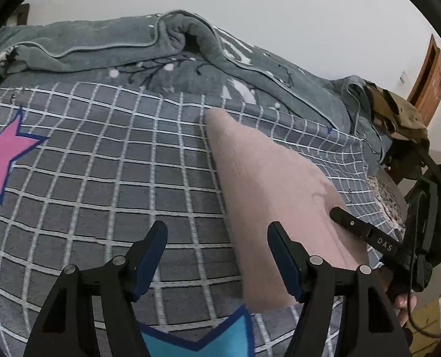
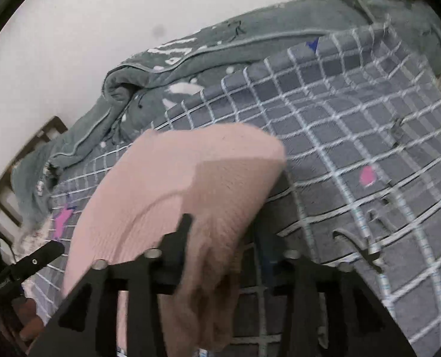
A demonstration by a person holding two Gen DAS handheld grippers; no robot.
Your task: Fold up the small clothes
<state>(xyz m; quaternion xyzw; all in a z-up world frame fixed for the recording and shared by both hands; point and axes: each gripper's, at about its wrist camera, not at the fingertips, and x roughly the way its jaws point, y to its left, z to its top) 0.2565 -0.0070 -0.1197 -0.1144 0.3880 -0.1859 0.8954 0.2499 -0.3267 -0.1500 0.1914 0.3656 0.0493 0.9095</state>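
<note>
A bed fills both views, covered by a grey sheet (image 1: 101, 178) checked with thin white lines and printed with coloured stars — a pink star (image 1: 3, 157) with a dark blue outline towards the sheet's left edge, a blue star (image 1: 196, 336) at its near edge just under the left gripper. Along the far edge of the bed a grey-green blanket (image 1: 101, 44) with a pale piped border and white twig prints lies bunched in thick folds. Behind it stands a plain white wall (image 1: 250, 0); a brown wooden door (image 1: 431, 80) shows at the far right, and in the right wrist view a wooden slatted frame (image 2: 20, 160) stands past the bed's left end. At the bed's right end a heap of olive and tan cloth (image 1: 399, 116) sits beside the blanket.

The pink garment (image 1: 268, 184) lies on the sheet near its middle, stretching from near the blanket's edge back to the near edge, on the right of the left gripper.

The left gripper (image 1: 217, 232) hovers over bare sheet, its jaws standing wide with nothing between them; the garment passes just behind its right finger.

The right gripper (image 2: 220, 232) is over the garment's near end, which bunches up between its fingers and hides much of the right one. The view is blurred, and I cannot tell whether the pads press the cloth. From the left wrist view one of its black fingers (image 1: 351, 223) rests on the garment's right edge.
</note>
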